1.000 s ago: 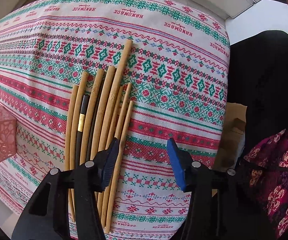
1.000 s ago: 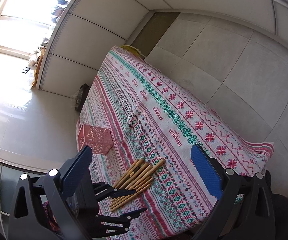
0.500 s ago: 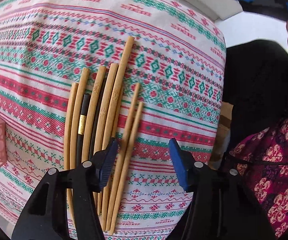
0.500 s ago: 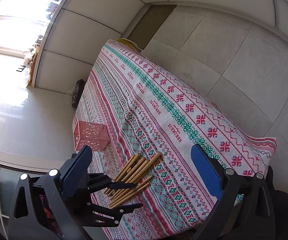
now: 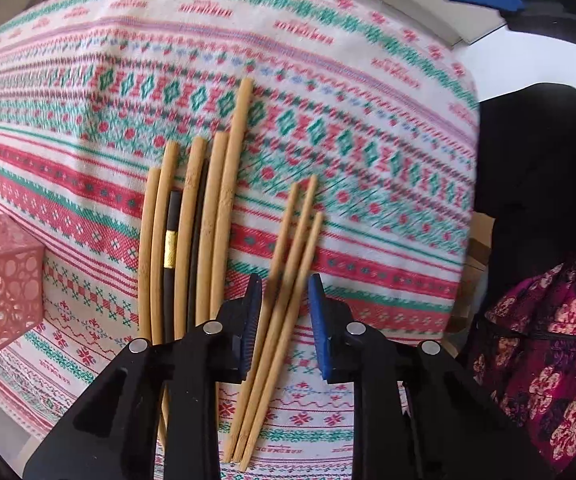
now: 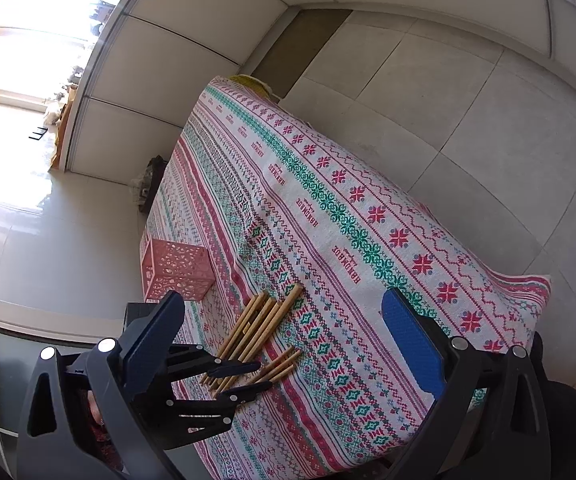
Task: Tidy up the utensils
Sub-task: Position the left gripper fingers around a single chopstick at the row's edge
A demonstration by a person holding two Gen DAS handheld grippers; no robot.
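My surface (image 6: 367, 216) is the biggest thing here, covered corner to corner by a woven cloth (image 5: 327, 92) in red, green and white bands with "HANDMADE" lettering. Beyond its far edge I see grey wall panels (image 6: 467, 92) and a pale tiled floor (image 6: 48, 248) lit by a bright window (image 6: 36, 40).

At the surface's left edge, near me, stands a pink perforated basket (image 6: 178, 268), well apart from the sticks.

The utensils lie near the edge closest to me, in 2 groups. The larger group (image 5: 200, 216) is a tight row of thick bamboo sticks with 2 dark sticks among them; one of the dark ones carries a yellow band (image 5: 170, 249). The longest bamboo stick (image 5: 234, 152) reaches farthest toward the middle of the surface. Just to the right, set apart by a strip of bare cloth, lie 3 thin bamboo chopsticks (image 5: 284, 280), side by side and slightly slanted.

My left tool (image 5: 284, 320) sits low over the surface with its jaws narrowed around those 3 thin chopsticks, 1 blue pad on each side. The pads are close to the sticks, but the blur keeps me from telling whether they are pressing them yet.

My right tool (image 6: 284, 340) hangs high above the near edge with its jaws spread wide and nothing between them.
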